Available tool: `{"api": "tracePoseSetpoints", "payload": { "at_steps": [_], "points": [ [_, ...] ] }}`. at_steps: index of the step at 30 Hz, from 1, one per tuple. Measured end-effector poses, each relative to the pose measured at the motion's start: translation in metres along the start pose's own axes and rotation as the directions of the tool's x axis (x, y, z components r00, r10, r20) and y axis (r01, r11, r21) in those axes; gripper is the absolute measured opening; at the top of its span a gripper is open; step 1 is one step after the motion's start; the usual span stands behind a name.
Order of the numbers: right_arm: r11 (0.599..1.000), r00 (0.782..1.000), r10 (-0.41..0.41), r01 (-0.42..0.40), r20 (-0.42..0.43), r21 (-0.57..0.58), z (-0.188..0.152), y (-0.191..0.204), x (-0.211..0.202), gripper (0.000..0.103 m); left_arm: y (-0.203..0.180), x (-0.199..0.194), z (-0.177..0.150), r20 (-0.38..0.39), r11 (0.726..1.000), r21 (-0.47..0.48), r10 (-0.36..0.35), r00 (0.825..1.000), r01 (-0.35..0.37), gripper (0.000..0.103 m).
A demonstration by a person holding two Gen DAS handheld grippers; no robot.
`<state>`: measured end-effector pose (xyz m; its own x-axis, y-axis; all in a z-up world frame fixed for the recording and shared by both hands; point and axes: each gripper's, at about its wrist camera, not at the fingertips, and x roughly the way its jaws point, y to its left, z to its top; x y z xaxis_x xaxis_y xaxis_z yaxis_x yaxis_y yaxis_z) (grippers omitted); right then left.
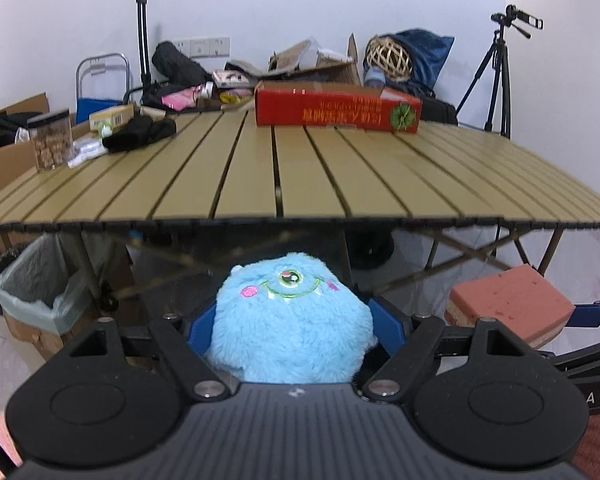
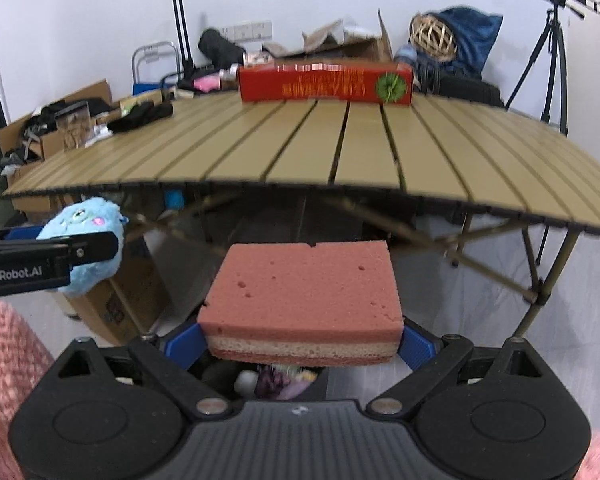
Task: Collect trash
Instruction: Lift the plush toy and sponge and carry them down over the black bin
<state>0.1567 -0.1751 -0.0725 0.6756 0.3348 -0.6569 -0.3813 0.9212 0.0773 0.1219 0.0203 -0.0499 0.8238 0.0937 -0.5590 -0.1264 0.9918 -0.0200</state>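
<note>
The table [image 1: 300, 168] before you carries only a red box [image 1: 336, 110] and clutter at its far edge. Your right gripper [image 2: 300, 340] holds the pink sponge [image 2: 304, 292] between its fingers, and your left gripper [image 1: 292, 328] clamps the blue plush toy [image 1: 288, 320]. Both wait in the air; the lined bin [image 1: 32, 284] is down left, so dropping remains.

Both wrist views facing slatted table [image 1: 300, 168]
</note>
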Motion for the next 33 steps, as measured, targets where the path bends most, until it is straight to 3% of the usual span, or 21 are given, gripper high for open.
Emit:
{"api": "tracePoseSetpoints", "payload": {
  "at_steps": [15,33],
  "points": [
    [1.0,0.989,0.003,-0.004,-0.151,-0.009,-0.039,0.013,0.035,0.097,0.014,0.028,-0.041,-0.109,1.0,-0.03,0.001,0.994,-0.004,0.08],
    [0.998,0.974,0.005,-0.019,-0.228,-0.058,-0.039,0.025,0.075,0.097,0.035,0.053,-0.051,-0.181,0.996,-0.089,0.012,0.983,-0.028,0.08]
  ]
}}
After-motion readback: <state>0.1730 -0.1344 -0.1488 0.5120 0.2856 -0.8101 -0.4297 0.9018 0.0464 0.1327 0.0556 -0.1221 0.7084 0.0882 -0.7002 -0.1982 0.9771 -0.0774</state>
